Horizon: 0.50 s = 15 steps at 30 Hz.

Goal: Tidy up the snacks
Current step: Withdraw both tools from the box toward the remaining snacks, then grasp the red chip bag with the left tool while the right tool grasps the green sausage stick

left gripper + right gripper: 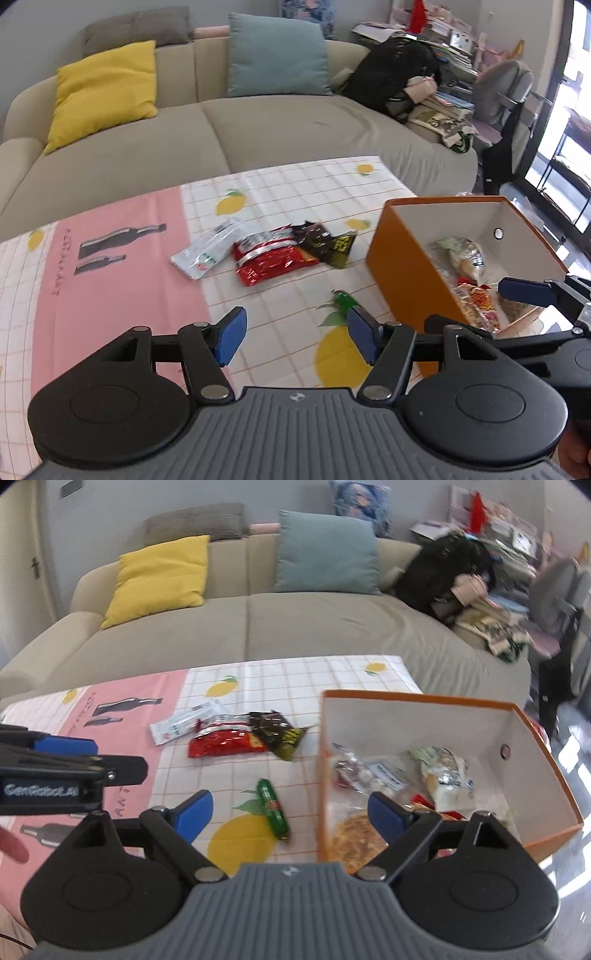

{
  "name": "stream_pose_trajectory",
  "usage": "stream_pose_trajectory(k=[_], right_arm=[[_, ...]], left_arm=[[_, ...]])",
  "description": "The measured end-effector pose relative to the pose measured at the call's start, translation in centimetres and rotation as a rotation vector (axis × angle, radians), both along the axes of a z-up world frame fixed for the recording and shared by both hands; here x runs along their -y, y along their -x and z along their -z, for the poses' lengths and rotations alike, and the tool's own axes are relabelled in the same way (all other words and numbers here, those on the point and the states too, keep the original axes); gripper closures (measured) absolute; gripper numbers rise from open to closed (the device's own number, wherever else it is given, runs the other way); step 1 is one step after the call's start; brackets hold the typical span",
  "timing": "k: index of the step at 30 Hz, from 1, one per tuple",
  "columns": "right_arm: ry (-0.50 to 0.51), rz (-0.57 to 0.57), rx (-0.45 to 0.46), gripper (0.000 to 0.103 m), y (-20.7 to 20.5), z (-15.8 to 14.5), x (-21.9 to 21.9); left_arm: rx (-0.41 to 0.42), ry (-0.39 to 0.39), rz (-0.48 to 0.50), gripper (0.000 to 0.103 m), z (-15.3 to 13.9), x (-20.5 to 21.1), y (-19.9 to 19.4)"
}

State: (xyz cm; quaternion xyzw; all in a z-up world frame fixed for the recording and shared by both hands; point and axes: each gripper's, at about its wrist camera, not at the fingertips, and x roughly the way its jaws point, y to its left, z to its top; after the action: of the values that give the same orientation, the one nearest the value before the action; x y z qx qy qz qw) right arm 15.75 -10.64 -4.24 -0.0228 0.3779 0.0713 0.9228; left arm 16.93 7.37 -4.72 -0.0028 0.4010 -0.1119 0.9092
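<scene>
On the lemon-print tablecloth (pixel 295 192) lie a white packet (pixel 207 251), a red packet (pixel 269 258) and a dark packet (pixel 317 240) in a loose cluster. A green sausage stick (pixel 345 299) lies nearer, beside the orange box (pixel 399 266). Several snacks sit inside the box (pixel 546 771). My left gripper (pixel 295 338) hovers open over the cloth, with nothing between its blue pads. My right gripper (pixel 290 816) is open too, one finger over the box's near corner, the green stick (pixel 273 808) below it. The red packet (pixel 225 744) lies further off.
A beige sofa (pixel 277 129) runs behind the table with a yellow cushion (pixel 107 92) and a teal cushion (pixel 277 55). A black backpack (pixel 395 70) and stacked books (pixel 450 99) crowd its right end. A grey chair (pixel 506 92) stands beyond.
</scene>
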Motion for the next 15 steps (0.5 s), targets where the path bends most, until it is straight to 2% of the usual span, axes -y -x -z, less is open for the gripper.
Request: stream_pose_trajectory(k=[5,10,15], right_arm=[[0.015,-0.064,0.01,0.014,-0.5,0.6,-2.1],[0.026,-0.082,-0.002,0.015,-2.1,1.9,-3.4],[0.044,-0.121,-0.016,0.022,-4.0,3.7,-4.9]], left_arm=[[-0.006,0.012,-0.043,0.029,0.9,-1.9,-0.1],[-0.025,0.016,-0.08,0.029,2.1,-3.7,-1.2],[-0.073,0.031,-0.081,0.029,3.5,-5.1,-2.9]])
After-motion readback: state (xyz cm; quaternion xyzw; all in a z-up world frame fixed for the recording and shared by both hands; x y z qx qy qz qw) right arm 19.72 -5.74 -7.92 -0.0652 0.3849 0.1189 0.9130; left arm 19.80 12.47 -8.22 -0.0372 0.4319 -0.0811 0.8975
